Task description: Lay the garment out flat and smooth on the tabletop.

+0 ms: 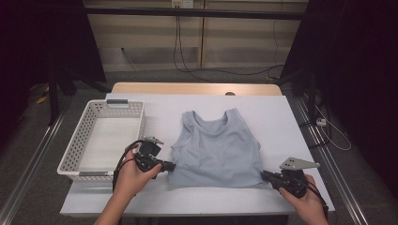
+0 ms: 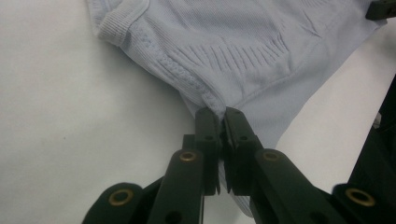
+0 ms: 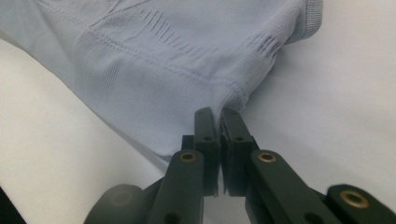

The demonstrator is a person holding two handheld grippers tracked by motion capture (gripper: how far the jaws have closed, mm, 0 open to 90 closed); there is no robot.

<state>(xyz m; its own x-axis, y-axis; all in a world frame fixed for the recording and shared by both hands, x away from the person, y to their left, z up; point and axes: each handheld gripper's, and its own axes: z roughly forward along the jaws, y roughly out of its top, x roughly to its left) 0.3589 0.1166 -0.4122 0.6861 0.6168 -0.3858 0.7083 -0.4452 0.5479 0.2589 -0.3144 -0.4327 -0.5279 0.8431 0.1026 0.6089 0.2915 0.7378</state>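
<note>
The main risk, as I judge it, is that one corner of the vest slips free: each claw pinches only a thin bite of the ribbed hem right at a bottom corner, and stretchy knit can creep out of such a small hold if the hands pull apart too hard or lift unevenly. If one side lets go, the cloth would sag and bunch, and any fold made from here would come out crooked. A second risk is that the hem drags on the white bench and wrinkles if the corners rise too little. The basket sits close to the left hand, so a wide swing on that side could knock its wall. The light blue vest lies flat in the middle of the bench, neck toward the far edge and hem toward the person. The left claw is closed tight on the hem's left bottom corner, with the cloth fanning away from its tips. The right claw is likewise closed on the right bottom corner, so the vest stretches between the two claws and touches both.
</note>
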